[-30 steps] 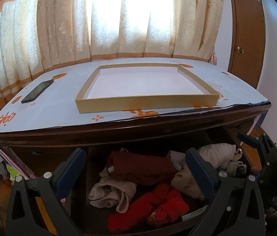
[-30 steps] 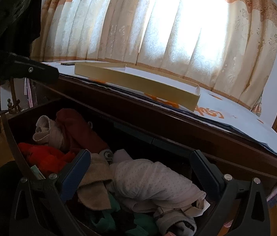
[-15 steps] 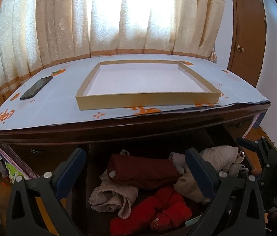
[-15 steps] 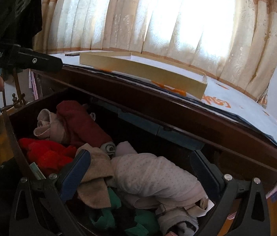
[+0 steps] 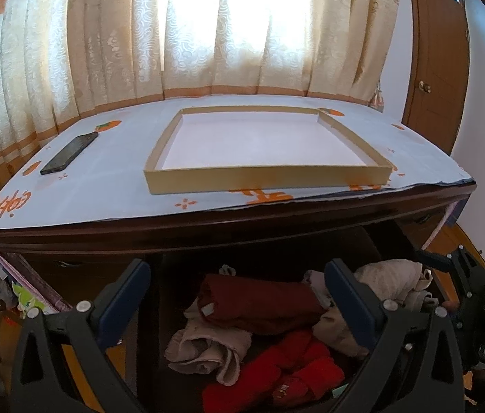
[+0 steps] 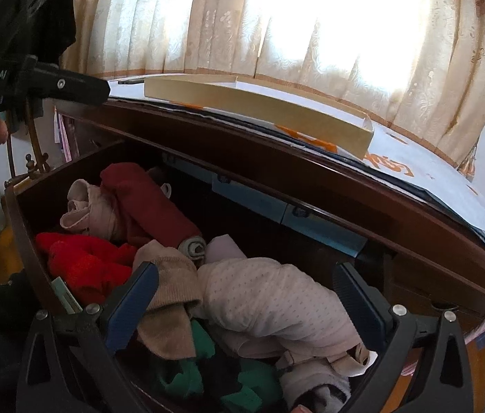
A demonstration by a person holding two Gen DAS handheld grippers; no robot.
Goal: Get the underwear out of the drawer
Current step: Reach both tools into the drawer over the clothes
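Both tongs spread wide & empty: pale pink dotted underwear (image 6: 270, 296) lies in the open drawer (image 6: 25, 227) right under your right tongs (image 6: 246, 296), long axis across jaws, so right's nearer than left tongs (image 5: 239, 296).

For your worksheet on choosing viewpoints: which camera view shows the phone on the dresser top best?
The left wrist view: the whole phone lies flat, seen from above. The right wrist view shows only a thin dark sliver edge-on.

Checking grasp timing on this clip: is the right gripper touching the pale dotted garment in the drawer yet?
Cannot tell. In the right wrist view the right gripper is open with the pale dotted garment between its fingers, but neither contact nor a gap shows plainly.
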